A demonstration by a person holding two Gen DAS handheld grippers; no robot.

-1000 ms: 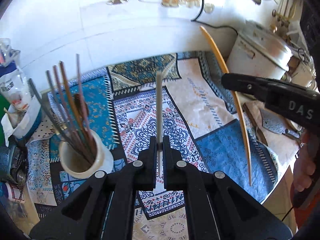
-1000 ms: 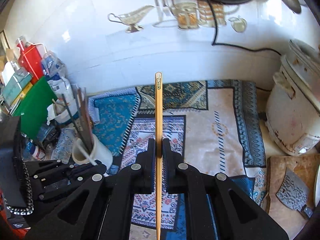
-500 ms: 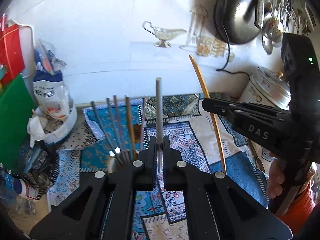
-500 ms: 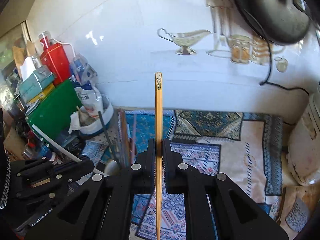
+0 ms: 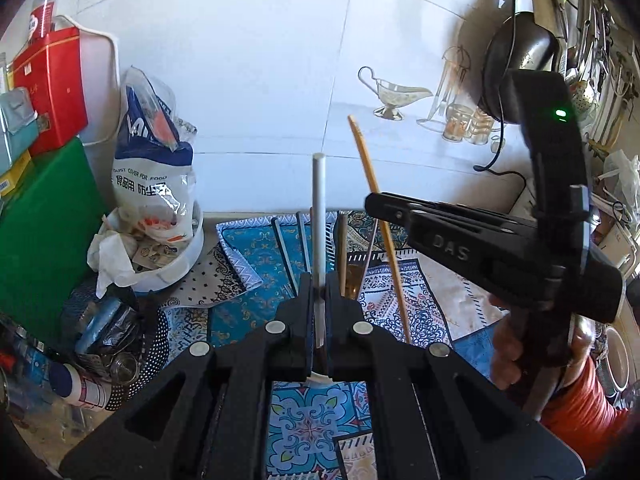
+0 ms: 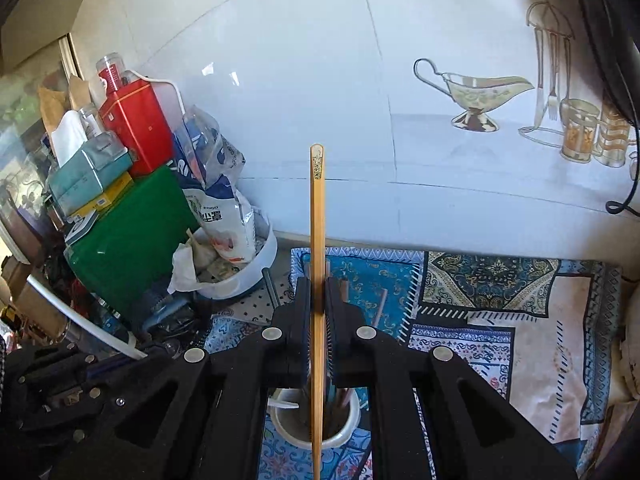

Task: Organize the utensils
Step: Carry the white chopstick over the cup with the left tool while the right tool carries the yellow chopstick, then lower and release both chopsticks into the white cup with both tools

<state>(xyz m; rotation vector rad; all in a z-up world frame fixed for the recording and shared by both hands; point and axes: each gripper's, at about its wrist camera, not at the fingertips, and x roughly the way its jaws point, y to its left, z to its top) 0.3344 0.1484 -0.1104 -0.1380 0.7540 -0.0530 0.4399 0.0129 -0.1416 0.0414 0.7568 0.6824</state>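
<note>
Both hands had swung leftward across the patterned blue cloth [image 6: 500, 280] since the earlier frames: the white ceramic utensil cup [image 6: 314, 426], formerly off to the left of each view, now sat right under the tongs, and the cluttered corner with the green box [image 6: 132, 240] and red tin [image 6: 132, 128] had come into sight.

The left tongs [image 5: 320, 300] were pressed together on a pale grey chopstick [image 5: 319, 216], which stood almost upright between the pads with its blunt end against the white wall. The right tongs [image 6: 318, 300] pinched a slim bamboo-coloured chopstick [image 6: 317, 280]; its decorated end pointed up and, in the right wrist view, its lower tip hung in front of the cup's mouth. Whether that tip was already inside the rim I could not tell. In the left wrist view the right tongs [image 5: 380, 204] showed from the side, the bamboo stick slanting down towards the cup, which was mostly hidden there.

Several dark chopsticks [image 5: 302, 240] already stood in the cup, so part of the sorting looked done. What remained, by my reading, was lowering these two sticks in and letting go; no other loose utensils showed on the table in these views.
</note>
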